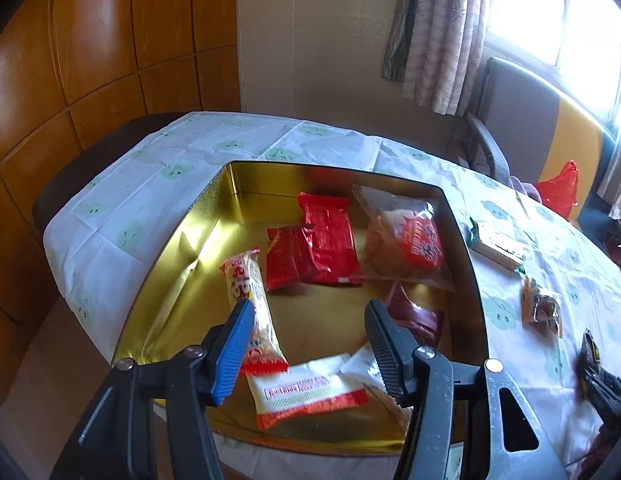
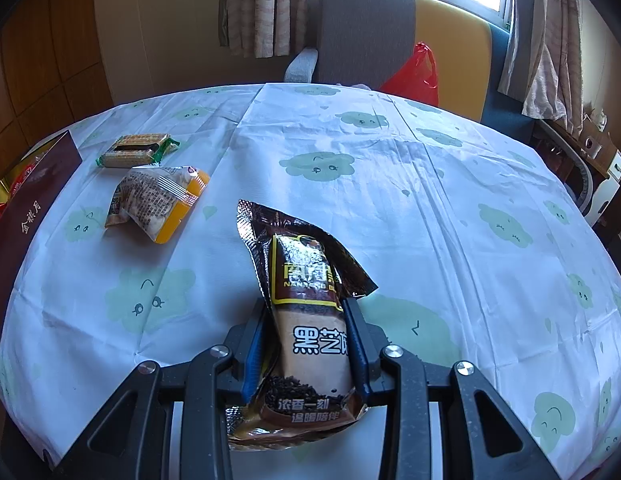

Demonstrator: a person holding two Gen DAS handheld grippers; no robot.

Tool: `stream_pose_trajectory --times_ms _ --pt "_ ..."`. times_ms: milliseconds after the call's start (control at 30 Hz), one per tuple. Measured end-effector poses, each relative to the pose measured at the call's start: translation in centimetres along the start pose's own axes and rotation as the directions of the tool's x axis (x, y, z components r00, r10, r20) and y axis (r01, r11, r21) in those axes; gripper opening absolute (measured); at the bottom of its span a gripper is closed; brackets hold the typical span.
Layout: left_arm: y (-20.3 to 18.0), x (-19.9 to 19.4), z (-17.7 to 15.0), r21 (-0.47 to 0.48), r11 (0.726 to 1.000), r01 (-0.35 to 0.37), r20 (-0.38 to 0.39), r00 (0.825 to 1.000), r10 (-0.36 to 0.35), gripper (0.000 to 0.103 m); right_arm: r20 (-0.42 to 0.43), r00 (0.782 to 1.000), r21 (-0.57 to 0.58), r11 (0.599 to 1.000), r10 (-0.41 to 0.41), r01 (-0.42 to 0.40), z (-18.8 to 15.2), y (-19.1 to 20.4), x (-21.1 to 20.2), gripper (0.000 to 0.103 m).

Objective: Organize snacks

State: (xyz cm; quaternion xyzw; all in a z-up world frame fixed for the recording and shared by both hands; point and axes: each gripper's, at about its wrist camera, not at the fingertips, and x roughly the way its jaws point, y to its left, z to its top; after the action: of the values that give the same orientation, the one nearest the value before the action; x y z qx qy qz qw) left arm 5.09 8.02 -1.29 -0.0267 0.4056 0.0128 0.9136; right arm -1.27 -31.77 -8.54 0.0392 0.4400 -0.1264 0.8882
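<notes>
A gold-lined tin (image 1: 214, 208) sits on the cloth-covered table. It holds two red packets (image 1: 322, 240), a clear cake packet (image 1: 406, 240), a long orange-and-white bar (image 1: 250, 280), a white-and-red packet (image 1: 306, 396) and a dark red packet (image 1: 414, 312). My left gripper (image 1: 309, 306) hovers over the tin's near part, open, with nothing between its fingers. My right gripper (image 2: 306, 304) is shut on a brown sesame sachet (image 2: 310, 280), held above the cloth. A green-edged cracker pack (image 2: 136, 150) and an orange-trimmed clear packet (image 2: 158, 200) lie loose on the table beside the tin.
The tin's maroon outer wall (image 2: 30, 200) shows at the left edge of the right wrist view. A grey-and-yellow chair (image 2: 366, 32) with a red plastic bag (image 2: 414, 72) stands behind the table. Wooden panelling (image 1: 90, 60) lines the left side. A curtained window lies beyond.
</notes>
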Motion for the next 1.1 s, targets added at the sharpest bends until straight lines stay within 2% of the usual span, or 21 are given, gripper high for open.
stream_pose_trajectory --times_ms 600,1100 --pt "-0.4 -0.6 -1.7 0.011 1.0 0.009 -0.022 1.0 -0.009 0.06 0.016 1.0 -0.005 1.0 -0.009 0.009 -0.2 0.2 -0.1 0.037" --pt "0.2 -0.9 -2.0 0.012 1.0 -0.012 0.012 1.0 0.012 0.062 -0.008 1.0 -0.006 1.0 -0.02 0.02 0.0 0.5 0.0 0.036"
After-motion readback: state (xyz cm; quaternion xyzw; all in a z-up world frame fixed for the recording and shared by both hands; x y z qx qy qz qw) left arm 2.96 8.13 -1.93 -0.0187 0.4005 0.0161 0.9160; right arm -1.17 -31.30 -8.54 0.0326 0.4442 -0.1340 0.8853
